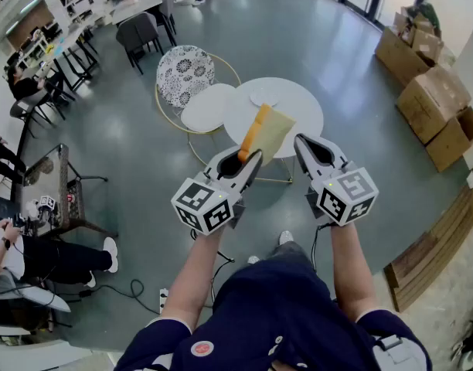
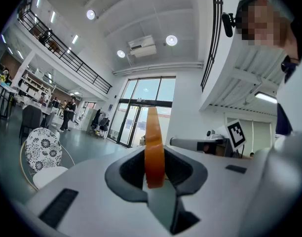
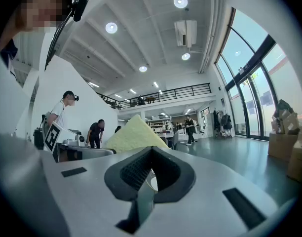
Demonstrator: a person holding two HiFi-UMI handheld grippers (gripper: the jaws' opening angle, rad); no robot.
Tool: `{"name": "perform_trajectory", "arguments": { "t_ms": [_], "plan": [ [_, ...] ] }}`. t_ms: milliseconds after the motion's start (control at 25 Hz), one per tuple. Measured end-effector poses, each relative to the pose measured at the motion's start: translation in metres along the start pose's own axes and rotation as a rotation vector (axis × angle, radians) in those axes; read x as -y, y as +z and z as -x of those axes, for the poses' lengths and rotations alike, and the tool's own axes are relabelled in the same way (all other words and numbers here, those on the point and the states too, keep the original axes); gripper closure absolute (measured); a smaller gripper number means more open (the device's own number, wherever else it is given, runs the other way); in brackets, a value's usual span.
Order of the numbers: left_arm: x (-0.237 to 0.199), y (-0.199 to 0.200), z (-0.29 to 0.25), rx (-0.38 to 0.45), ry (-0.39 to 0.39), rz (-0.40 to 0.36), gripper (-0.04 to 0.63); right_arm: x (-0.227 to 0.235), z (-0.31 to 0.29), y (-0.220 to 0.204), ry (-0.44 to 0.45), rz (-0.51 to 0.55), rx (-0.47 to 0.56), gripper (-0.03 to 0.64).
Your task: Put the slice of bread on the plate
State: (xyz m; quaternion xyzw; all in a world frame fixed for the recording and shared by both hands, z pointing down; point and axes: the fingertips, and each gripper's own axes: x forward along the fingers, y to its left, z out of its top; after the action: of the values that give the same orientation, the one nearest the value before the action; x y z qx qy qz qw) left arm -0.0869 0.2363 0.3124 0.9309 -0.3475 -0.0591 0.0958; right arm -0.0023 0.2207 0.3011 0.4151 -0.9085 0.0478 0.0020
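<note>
left gripper [image 1: 254, 156] pinching bread slice [image 1: 269, 130], right gripper [image 1: 301, 142] closed

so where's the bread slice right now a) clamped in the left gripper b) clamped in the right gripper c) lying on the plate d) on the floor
A: the left gripper has its jaws closed on the bread slice, held up in the air over the round white table.

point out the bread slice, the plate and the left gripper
bread slice [image 1: 273, 128]: head view, on its pale face
plate [image 1: 264, 97]: head view, on its middle
left gripper [image 1: 249, 159]: head view, between its fingertips, where they grip the slice
</note>
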Motion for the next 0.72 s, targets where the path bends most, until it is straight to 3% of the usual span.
{"name": "perform_trajectory", "arguments": {
  "t_ms": [720],
  "plan": [
    [-0.022, -0.008, -0.003, 0.011, 0.003, 0.005, 0.503, 0.003, -0.018, -0.009, 0.016, -0.014, 0.015, 0.611]
  ]
}}
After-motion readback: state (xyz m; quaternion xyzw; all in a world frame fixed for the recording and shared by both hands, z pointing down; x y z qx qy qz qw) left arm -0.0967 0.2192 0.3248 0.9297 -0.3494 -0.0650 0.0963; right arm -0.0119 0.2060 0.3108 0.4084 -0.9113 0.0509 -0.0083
